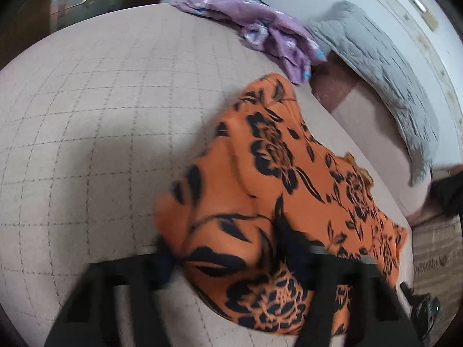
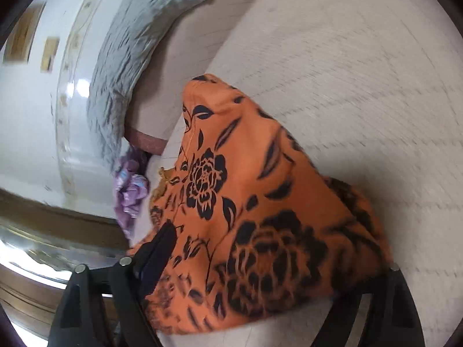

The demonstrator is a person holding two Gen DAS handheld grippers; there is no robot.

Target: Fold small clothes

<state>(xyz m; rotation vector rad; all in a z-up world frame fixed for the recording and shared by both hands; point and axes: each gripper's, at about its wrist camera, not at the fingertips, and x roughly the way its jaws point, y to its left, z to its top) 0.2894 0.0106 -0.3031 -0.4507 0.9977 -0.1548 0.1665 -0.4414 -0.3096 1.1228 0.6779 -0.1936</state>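
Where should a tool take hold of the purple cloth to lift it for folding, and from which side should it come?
Probably at the bunched end of the purple cloth nearest the orange floral garment, coming from the open bedcover side. That end stands up in gathered folds, while the grey quilt crowds the other side.

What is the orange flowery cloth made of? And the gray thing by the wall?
The orange flowery cloth looks like thin, soft woven fabric with a matte finish: it drapes in loose folds, and its black flowers seem printed on. The exact fiber can't be told. The gray thing looks like a padded, quilted blanket: its surface is puffy with stitched wrinkles.
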